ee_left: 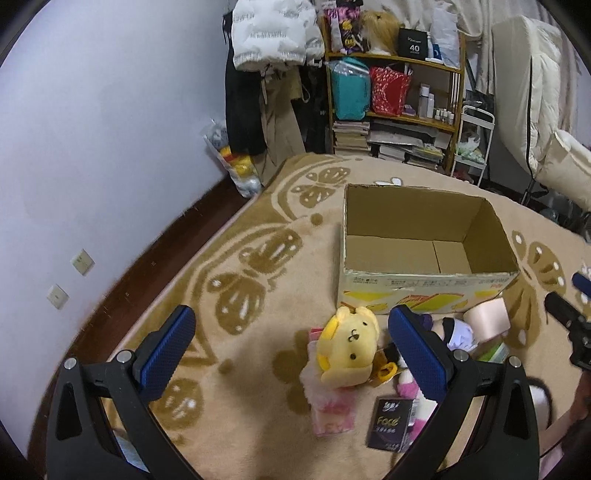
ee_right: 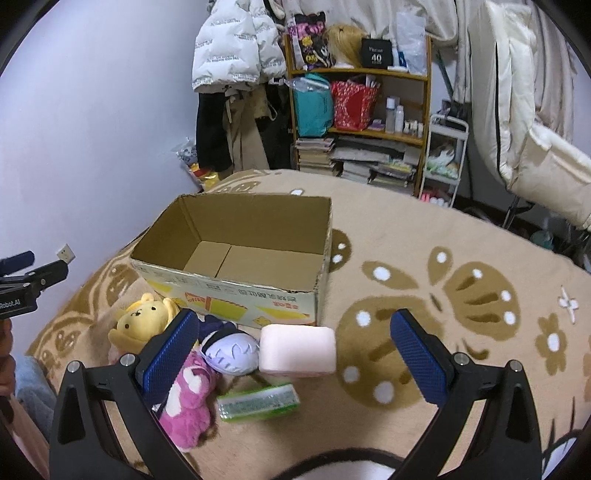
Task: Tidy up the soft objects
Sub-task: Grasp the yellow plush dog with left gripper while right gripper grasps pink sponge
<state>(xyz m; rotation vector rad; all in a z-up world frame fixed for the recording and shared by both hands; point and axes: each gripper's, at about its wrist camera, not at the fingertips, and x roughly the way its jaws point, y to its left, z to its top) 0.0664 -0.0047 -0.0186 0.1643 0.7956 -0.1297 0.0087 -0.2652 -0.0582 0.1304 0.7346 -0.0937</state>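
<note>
An open, empty cardboard box [ee_left: 424, 275] [ee_right: 236, 291] stands on the beige patterned blanket. In front of it lie a yellow plush [ee_left: 349, 347] [ee_right: 142, 323], a pale purple-haired doll [ee_right: 232, 352] [ee_left: 460, 332], a pink plush [ee_right: 188, 402], a pink foam block [ee_right: 297, 350] [ee_left: 487, 319], a green tissue pack [ee_right: 258, 402], a dark "Face" tissue pack [ee_left: 391, 424] and a pink packet [ee_left: 332, 413]. My left gripper [ee_left: 291, 347] is open above the yellow plush. My right gripper [ee_right: 295, 350] is open above the foam block and doll.
A wooden shelf [ee_left: 395, 96] with bags, books and bottles stands behind the bed, with hanging coats [ee_left: 273, 33] to its left and a white cart [ee_right: 443, 158] to its right. A wall [ee_left: 92, 129] runs along the left.
</note>
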